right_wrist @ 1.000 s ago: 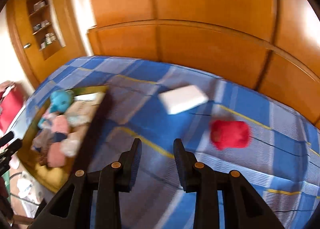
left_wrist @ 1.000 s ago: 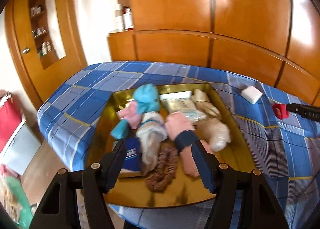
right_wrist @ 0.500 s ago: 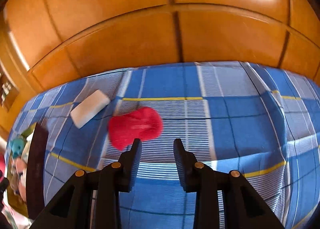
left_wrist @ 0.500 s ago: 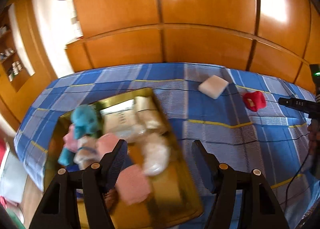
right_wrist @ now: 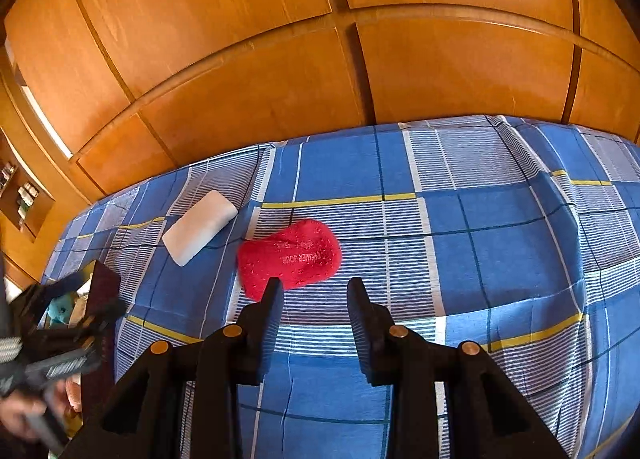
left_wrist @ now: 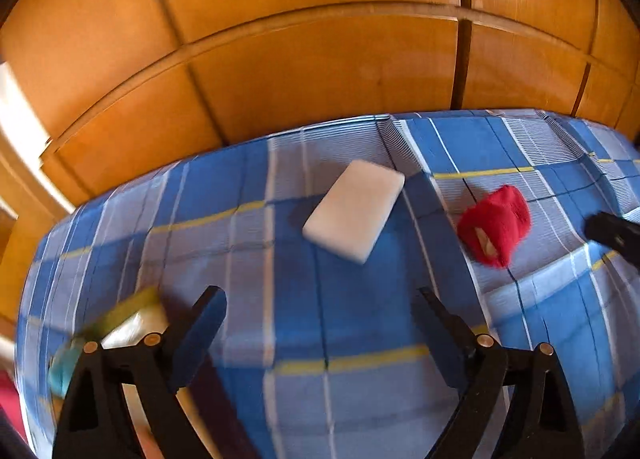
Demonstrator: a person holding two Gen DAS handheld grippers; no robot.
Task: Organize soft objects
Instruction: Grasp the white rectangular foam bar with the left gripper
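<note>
red sock [right_wrist: 290, 255] just beyond right tongs [right_wrist: 314, 295], untouched

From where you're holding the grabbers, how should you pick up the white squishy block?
Grip the white block across its two long sides, the narrow way, coming down from above. It lies flat on the checked bedcover with free space all round, apart from the red sock. The left hand-held gripper, its jaws opening and empty, looks nearest.

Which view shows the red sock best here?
The right wrist view: the red sock lies flat on the bedspread, sharp, with its printed sole lettering readable, just beyond the left finger. The left wrist view shows it off to the right, bunched and slightly blurred.
</note>
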